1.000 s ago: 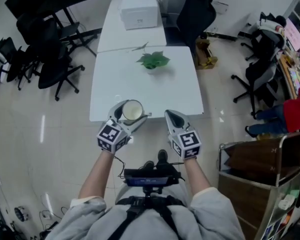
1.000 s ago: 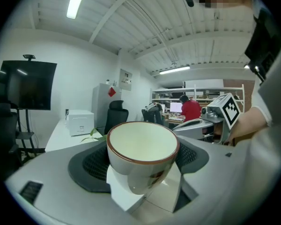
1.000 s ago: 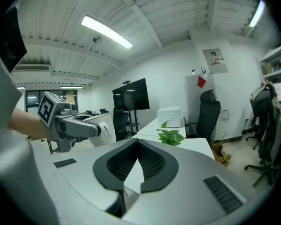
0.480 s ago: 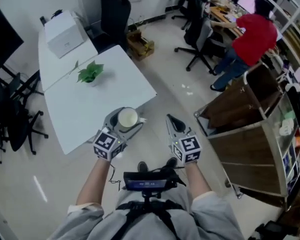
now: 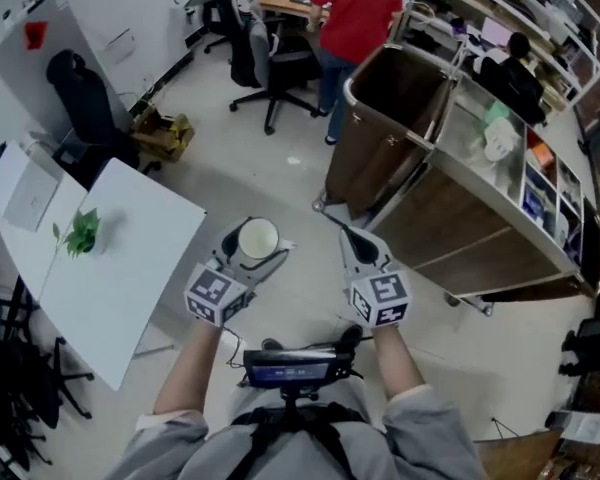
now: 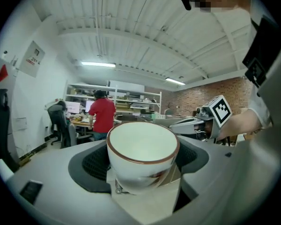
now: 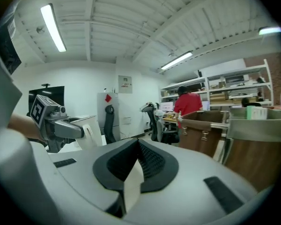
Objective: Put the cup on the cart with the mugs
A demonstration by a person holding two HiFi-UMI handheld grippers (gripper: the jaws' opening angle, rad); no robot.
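Note:
A white cup with a brown rim (image 5: 258, 238) (image 6: 143, 153) sits upright between the jaws of my left gripper (image 5: 248, 250) (image 6: 143, 172), which is shut on it and held in the air above the floor. My right gripper (image 5: 356, 240) (image 7: 133, 172) is beside it to the right, jaws pressed together with nothing in them. The wooden cart with metal rails (image 5: 435, 158) (image 7: 234, 135) stands ahead and to the right. White and green objects lie on its top shelf (image 5: 500, 138); I cannot tell if they are mugs.
A white table (image 5: 100, 268) with a small green plant (image 5: 78, 231) lies to the left, with a white box (image 5: 30, 196) behind it. A person in a red top (image 5: 352, 3) stands at a desk beyond the cart, among office chairs (image 5: 270, 63). A cardboard box (image 5: 163, 133) rests on the floor.
My view has swung right, away from the white table and toward the cart. Both grippers keep their pose, the left still carrying the cup.

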